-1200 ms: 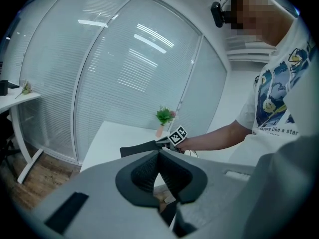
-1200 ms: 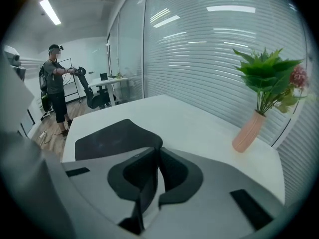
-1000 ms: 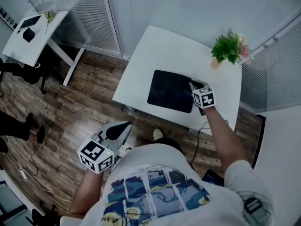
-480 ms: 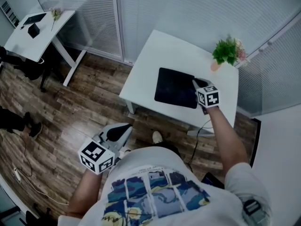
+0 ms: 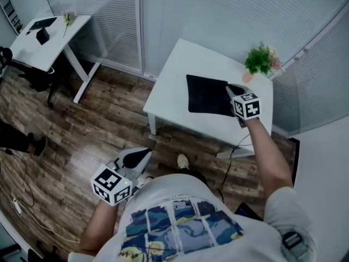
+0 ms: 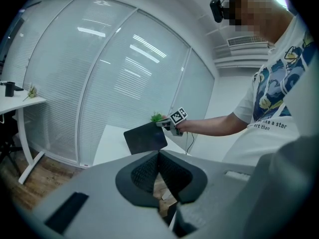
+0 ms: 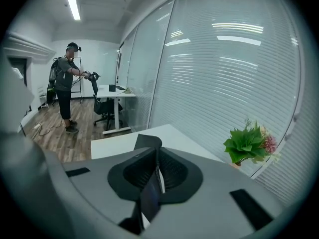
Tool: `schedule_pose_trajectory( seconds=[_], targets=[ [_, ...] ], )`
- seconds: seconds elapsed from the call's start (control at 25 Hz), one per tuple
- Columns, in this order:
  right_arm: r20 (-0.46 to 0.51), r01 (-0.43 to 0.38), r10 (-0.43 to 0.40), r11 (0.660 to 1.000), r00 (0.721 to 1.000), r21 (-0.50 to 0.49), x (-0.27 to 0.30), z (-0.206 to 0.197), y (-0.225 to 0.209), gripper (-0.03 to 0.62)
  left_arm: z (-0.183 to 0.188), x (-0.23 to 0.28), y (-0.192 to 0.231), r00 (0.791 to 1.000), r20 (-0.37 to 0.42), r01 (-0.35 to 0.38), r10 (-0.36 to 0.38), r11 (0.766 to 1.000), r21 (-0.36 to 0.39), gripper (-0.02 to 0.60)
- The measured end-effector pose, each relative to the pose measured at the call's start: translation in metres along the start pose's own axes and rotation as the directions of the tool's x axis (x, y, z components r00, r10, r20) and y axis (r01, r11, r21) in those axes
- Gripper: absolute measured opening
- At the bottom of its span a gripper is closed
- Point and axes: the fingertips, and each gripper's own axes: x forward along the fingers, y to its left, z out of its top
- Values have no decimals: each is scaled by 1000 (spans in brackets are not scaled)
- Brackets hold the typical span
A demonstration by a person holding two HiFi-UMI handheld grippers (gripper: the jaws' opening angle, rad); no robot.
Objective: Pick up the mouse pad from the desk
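The black mouse pad (image 5: 207, 95) hangs tilted above the white desk (image 5: 180, 64), held by its right edge. My right gripper (image 5: 232, 89) is shut on that edge. In the right gripper view the pad (image 7: 149, 195) runs edge-on between the pads of the right gripper (image 7: 157, 153), and its far end curls up ahead. The left gripper view shows the mouse pad (image 6: 145, 137) raised off the desk (image 6: 112, 143) in the right gripper (image 6: 167, 125). My left gripper (image 5: 143, 156) is low by the body over the wood floor, shut and empty; its jaws (image 6: 159, 156) meet.
A potted green plant (image 5: 260, 59) stands at the desk's far right corner. Glass walls with blinds run behind the desk. A second white desk (image 5: 43, 40) stands at the far left. Another person (image 7: 65, 93) stands near a chair (image 7: 102, 106).
The right gripper has risen with the mouse pad, which has come off the desk top and now hangs tilted. The left gripper has stayed low and shut, shifting slightly.
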Motion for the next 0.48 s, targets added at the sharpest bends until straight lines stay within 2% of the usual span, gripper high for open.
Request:
schedule_pose_trajectory(
  seconds=[0.48],
  targets=[
    [56, 40, -36, 997, 998, -66, -56, 62, 6, 25, -16, -34, -13, 999, 40, 29, -28, 1000, -6, 2]
  ],
)
